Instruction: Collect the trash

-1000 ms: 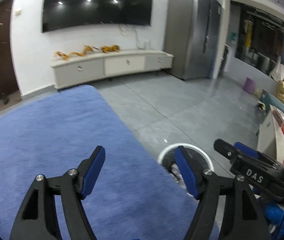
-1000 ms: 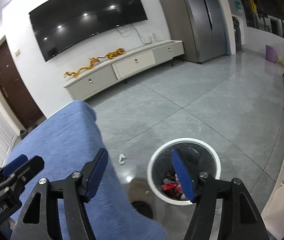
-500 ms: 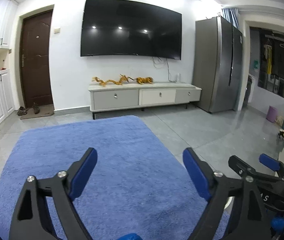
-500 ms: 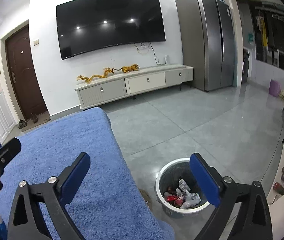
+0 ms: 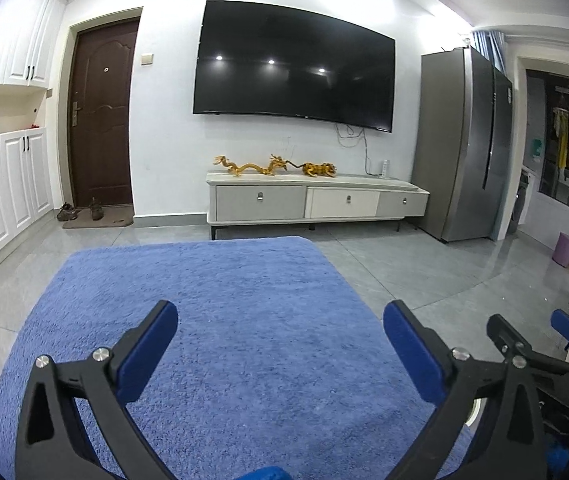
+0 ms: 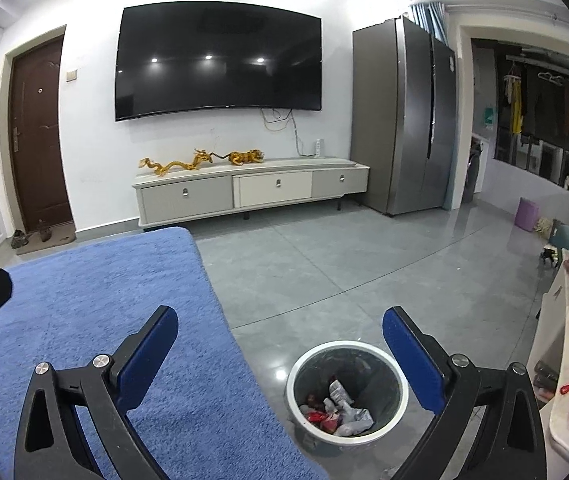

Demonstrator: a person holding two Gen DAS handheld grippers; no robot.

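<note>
Left claw (image 5: 280, 340): jaws are opening, spread wide, nothing between the blue pads. It hangs above the blue cloth (image 5: 224, 320) that covers the table, pointing toward that cloth's far edge.

Right claw (image 6: 280, 340): jaws stand wide apart, nothing between them. Its left finger (image 6: 144, 356) is over the right edge of the blue cloth (image 6: 84, 312); its right finger (image 6: 416, 364) overlaps the rim of the trash bin (image 6: 400, 400).

The trash bin stands on the grey tiled floor (image 6: 364, 264), just beside the table's right edge. Inside it lies crumpled trash (image 6: 336, 408): white and red wrappers, at the bottom.

Farther out: a low TV cabinet (image 6: 252, 192) against the wall, a wall-mounted television (image 6: 216, 60) above it, a steel refrigerator (image 6: 408, 120) to its right, a brown door (image 6: 36, 136) to its left.
</note>
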